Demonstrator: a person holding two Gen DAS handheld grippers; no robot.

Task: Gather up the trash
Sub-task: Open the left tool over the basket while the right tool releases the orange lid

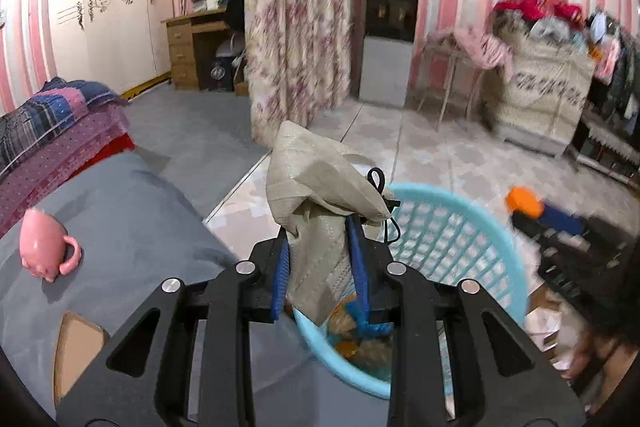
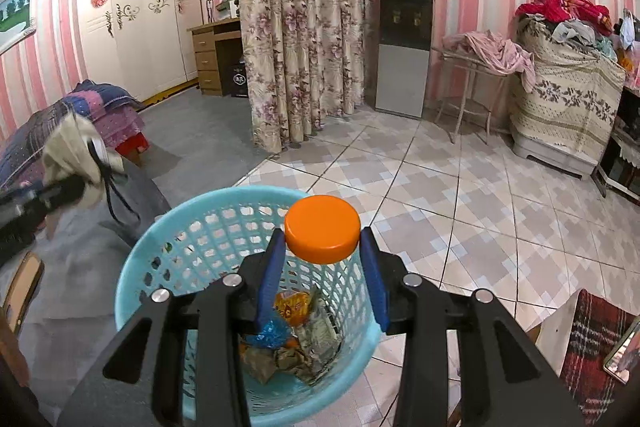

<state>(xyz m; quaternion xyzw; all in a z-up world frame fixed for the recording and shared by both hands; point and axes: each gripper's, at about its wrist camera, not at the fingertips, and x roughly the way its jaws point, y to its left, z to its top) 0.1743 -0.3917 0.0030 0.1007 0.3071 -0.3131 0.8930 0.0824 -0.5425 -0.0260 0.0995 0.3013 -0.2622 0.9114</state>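
Trash in two pieces, each held in a gripper above the basket. Orange lid (image 2: 322,229): round, flat, clamped edge-to-edge between the blue pads of the right gripper (image 2: 323,247), poised over the open mouth of the light-blue lattice basket (image 2: 160,247). Beige cloth pouch (image 1: 320,203): crumpled, black drawstring (image 1: 382,203) dangling, pinched between the pads of the left gripper (image 1: 320,259), jaws closed narrow on the fabric. Pouch sits over the near rim of the basket, at the edge of the grey mat (image 1: 128,211).

Basket contents: crumpled wrappers (image 2: 296,331), orange, blue and dull paper, lying at the bottom. Basket stands on the tiled floor (image 2: 440,195), touching the grey mat on its left.

On the mat, well apart from the basket: pink mug (image 1: 44,247) lying tipped on its side. Beyond: floral curtain (image 2: 296,59), water dispenser (image 2: 404,43), white wardrobe (image 2: 132,11). Left-wrist view blurred at right.
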